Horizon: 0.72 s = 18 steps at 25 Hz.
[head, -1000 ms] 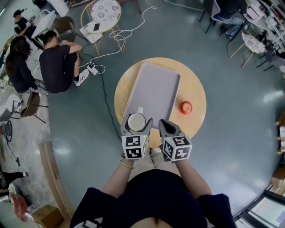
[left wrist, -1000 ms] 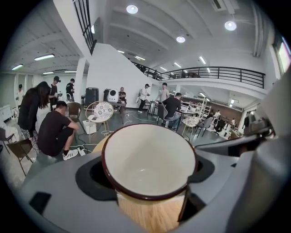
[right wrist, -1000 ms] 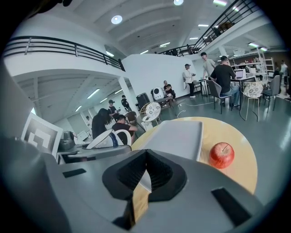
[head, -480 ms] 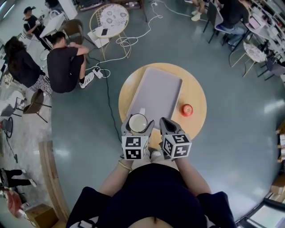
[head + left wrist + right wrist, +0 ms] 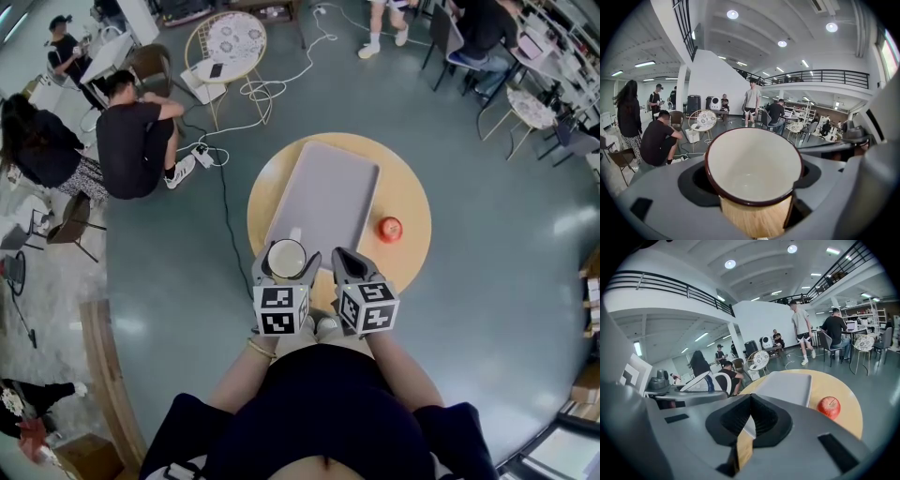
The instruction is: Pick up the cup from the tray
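A white cup with a dark red rim sits between the jaws of my left gripper, which is shut on it, over the near left corner of the grey tray. In the left gripper view the cup fills the middle, mouth up and empty, and the left gripper clamps its sides. My right gripper hovers just right of the cup above the table's near edge. Its jaws meet with nothing between them, as the right gripper view shows.
The tray lies on a round wooden table with a red apple to its right. The apple also shows ahead of the right gripper. People, chairs, a white wire side table and floor cables surround the table.
Both grippers and the held cup stay nearly where they were. The head view has shifted slightly, and a person has walked into view at the top.
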Available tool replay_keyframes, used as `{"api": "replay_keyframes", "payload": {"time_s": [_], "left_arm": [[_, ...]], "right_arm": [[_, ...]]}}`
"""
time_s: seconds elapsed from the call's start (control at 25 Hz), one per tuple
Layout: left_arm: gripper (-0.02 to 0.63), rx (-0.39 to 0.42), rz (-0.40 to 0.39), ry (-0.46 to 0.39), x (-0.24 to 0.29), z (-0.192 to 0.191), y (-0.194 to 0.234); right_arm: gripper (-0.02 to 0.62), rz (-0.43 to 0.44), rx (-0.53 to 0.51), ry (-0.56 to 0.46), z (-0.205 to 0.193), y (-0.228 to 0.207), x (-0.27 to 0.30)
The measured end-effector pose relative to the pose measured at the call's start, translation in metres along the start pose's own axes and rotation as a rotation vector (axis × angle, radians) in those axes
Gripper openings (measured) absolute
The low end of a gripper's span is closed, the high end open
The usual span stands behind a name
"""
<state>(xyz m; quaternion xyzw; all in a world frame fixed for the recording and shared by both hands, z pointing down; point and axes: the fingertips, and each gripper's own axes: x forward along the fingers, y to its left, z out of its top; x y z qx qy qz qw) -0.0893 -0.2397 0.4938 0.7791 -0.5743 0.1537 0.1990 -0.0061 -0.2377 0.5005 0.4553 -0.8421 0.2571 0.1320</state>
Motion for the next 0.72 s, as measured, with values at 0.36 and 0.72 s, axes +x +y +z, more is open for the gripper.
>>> {"api": "replay_keyframes", "payload": {"time_s": [0.36,0.72], "left_arm": [[0.416,0.000,-0.010,-0.001,-0.004,-0.003,-0.005],[0.416,0.011,-0.015,0.001,-0.006,-0.001,-0.007]], "right_arm": [[0.009,-0.006,-0.007,-0.007,-0.003,0.003,-0.007],[0.009,-0.012,-0.006,-0.009,-0.001,0.005,-0.012]]}}
